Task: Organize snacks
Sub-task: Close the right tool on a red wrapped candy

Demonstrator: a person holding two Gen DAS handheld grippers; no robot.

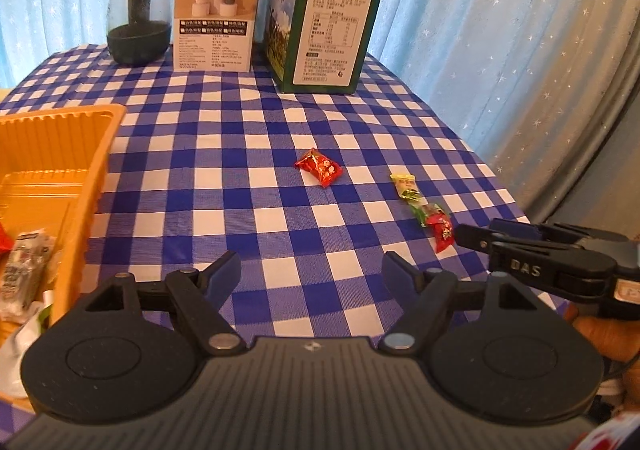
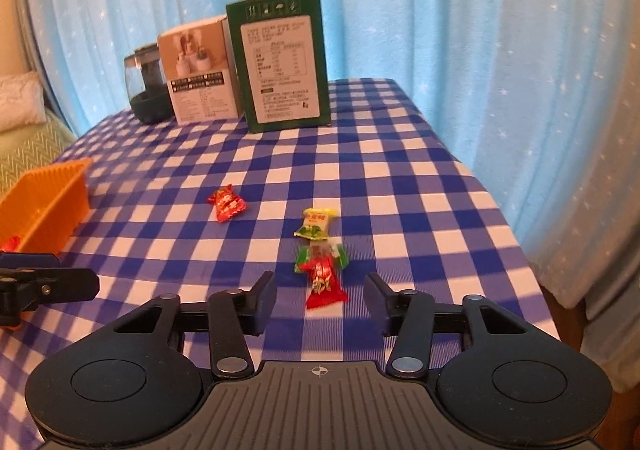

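Observation:
A red wrapped candy [image 1: 319, 167] [image 2: 226, 203] lies alone mid-table. Further right lie a yellow-green packet [image 1: 405, 186] [image 2: 316, 224], a green candy [image 1: 420, 212] [image 2: 339, 255] and a second red candy [image 1: 441, 231] [image 2: 323, 283], close together in a row. My left gripper [image 1: 312, 266] is open and empty, low over the cloth beside the orange basket [image 1: 60, 154] [image 2: 52, 198]. My right gripper [image 2: 320, 292] is open, its jaws standing either side of the second red candy; it also shows in the left wrist view [image 1: 468, 236], just right of that candy.
The basket holds several wrapped snacks [image 1: 24, 270]. At the back of the checked table [image 1: 224, 154] stand a dark humidifier [image 1: 138, 24], a white box [image 1: 216, 16] and a green box [image 1: 328, 26]. Blue starred curtains hang behind. The table's right edge is near the candies.

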